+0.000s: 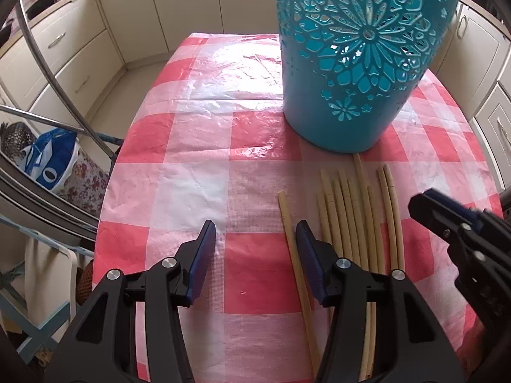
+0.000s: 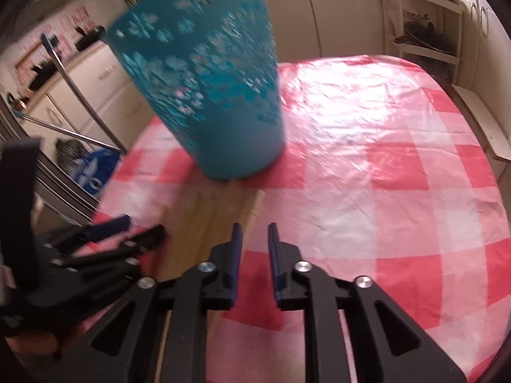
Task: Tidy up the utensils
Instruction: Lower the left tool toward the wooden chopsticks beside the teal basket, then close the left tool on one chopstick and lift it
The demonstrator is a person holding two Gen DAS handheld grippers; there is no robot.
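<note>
No text, label, brand or number can be read in either view. The blue and white bag (image 1: 48,162) beside the table carries a printed white pattern, but no letters can be made out on it. The pink papers on the far wall (image 2: 68,32) are too blurred to read.

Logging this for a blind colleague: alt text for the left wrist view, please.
Open left gripper hovers over a red-checked tablecloth, beside loose wooden chopsticks. A teal cutout basket stands beyond them; the right gripper enters from the right.
</note>
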